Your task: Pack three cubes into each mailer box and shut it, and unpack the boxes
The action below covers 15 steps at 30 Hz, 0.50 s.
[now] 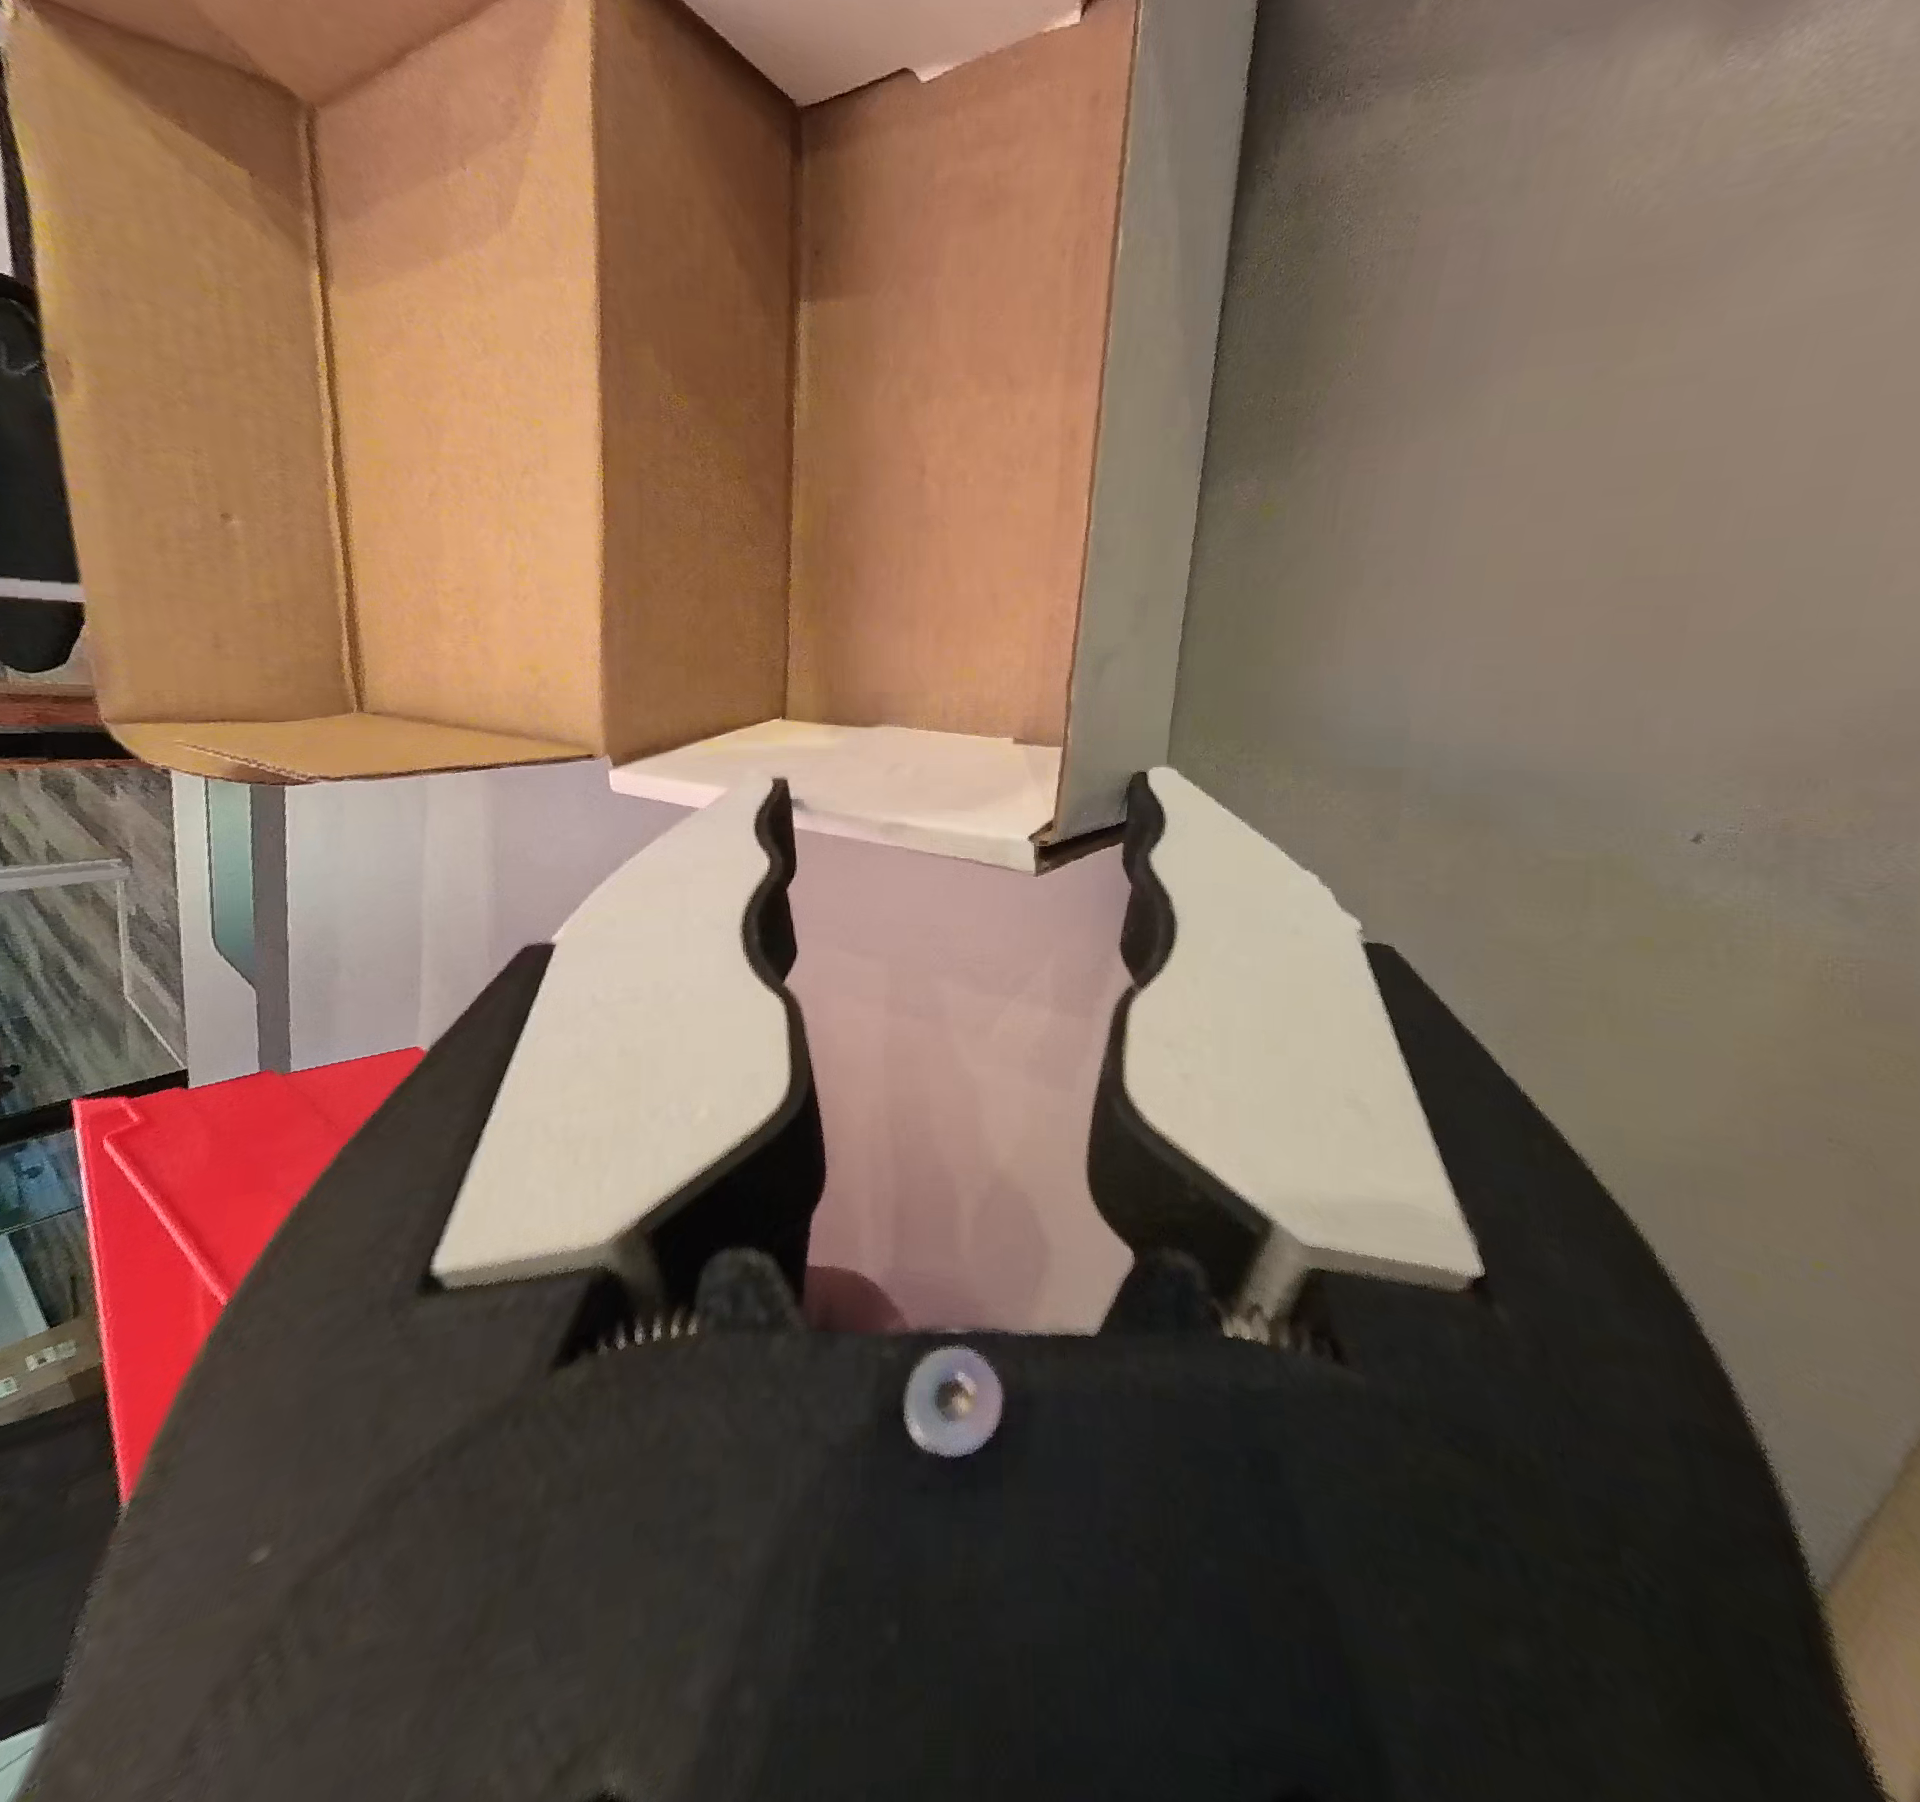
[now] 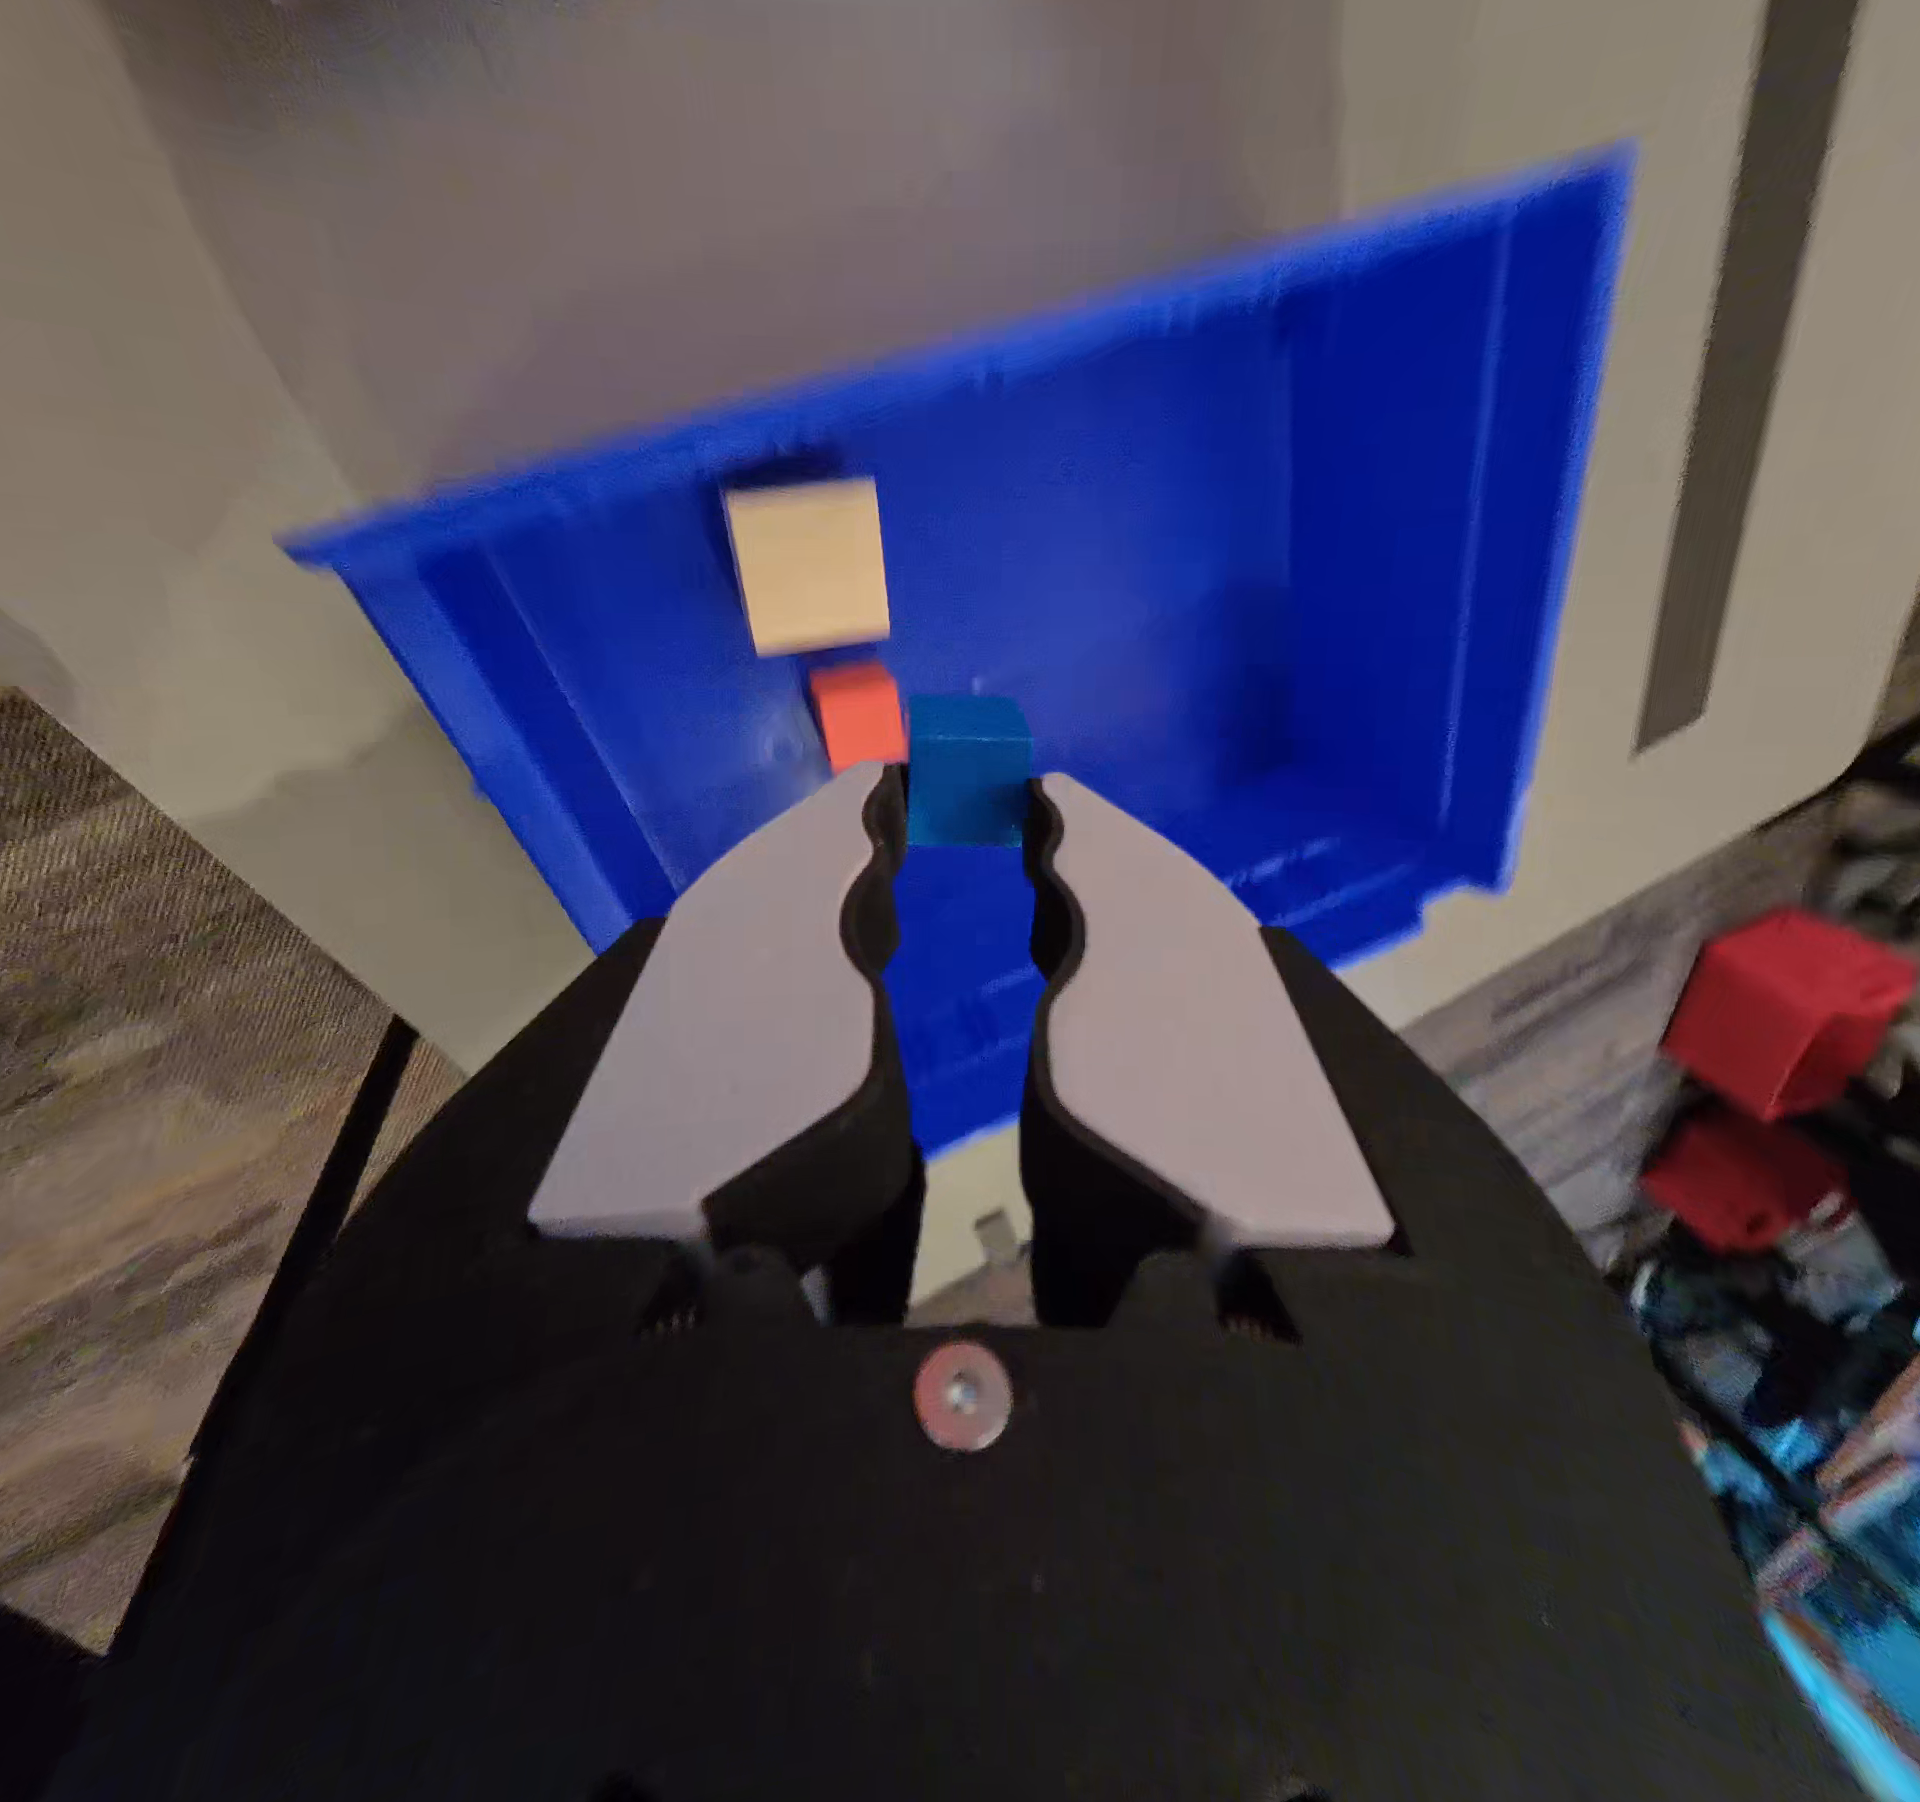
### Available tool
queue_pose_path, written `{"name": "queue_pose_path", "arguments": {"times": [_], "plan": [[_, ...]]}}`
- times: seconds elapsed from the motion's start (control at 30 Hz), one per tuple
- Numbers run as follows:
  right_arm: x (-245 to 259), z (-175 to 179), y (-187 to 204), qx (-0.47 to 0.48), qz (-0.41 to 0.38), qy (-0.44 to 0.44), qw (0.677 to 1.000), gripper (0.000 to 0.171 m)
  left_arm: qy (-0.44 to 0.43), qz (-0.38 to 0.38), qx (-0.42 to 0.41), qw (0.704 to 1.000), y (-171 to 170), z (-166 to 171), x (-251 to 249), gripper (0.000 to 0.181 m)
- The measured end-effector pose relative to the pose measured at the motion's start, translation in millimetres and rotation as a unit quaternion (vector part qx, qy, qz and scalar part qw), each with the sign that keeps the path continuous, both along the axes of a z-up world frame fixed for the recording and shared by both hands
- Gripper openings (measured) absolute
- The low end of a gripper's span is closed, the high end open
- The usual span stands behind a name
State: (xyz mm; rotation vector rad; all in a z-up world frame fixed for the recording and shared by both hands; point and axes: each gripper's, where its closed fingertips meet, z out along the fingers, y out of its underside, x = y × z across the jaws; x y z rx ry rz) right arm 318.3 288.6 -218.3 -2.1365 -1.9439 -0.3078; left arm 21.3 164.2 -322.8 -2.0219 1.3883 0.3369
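Three small cubes over blue plastic bin (image 2: 1351,505): blue cube (image 2: 966,776) clamped in right gripper (image 2: 964,788), red cube (image 2: 854,726) and tan cube (image 2: 808,563) below, awaiting pickup. Empty brown cardboard mailer box (image 1: 468,381) open beyond left gripper (image 1: 958,796), spread wide, probably steadying it.

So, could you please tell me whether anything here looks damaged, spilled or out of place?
Nothing stands out. The mailer box lies open and empty, undamaged; the tan cube and red cube sit inside the blue bin.

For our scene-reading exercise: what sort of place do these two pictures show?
Probably an indoor workspace set up for packing practice: an open cardboard mailer box on a pale table, a blue plastic bin of small cubes, and carpeted floor.
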Motion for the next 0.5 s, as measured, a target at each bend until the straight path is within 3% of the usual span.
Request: {"name": "queue_pose_path", "arguments": {"times": [0.3,0.5], "plan": [[69.5,-99.8,-2.7,-0.095,-0.053,-0.091,0.990,0.021,0.004,-0.008,-0.014,1.000,-1.4,0.3,-10.2,0.061],[78.2,-124.9,-0.1,-0.109,-0.068,-0.116,0.985,0.026,0.005,-0.011,-0.014,1.000,-1.3,0.3,-10.9,0.061]]}}
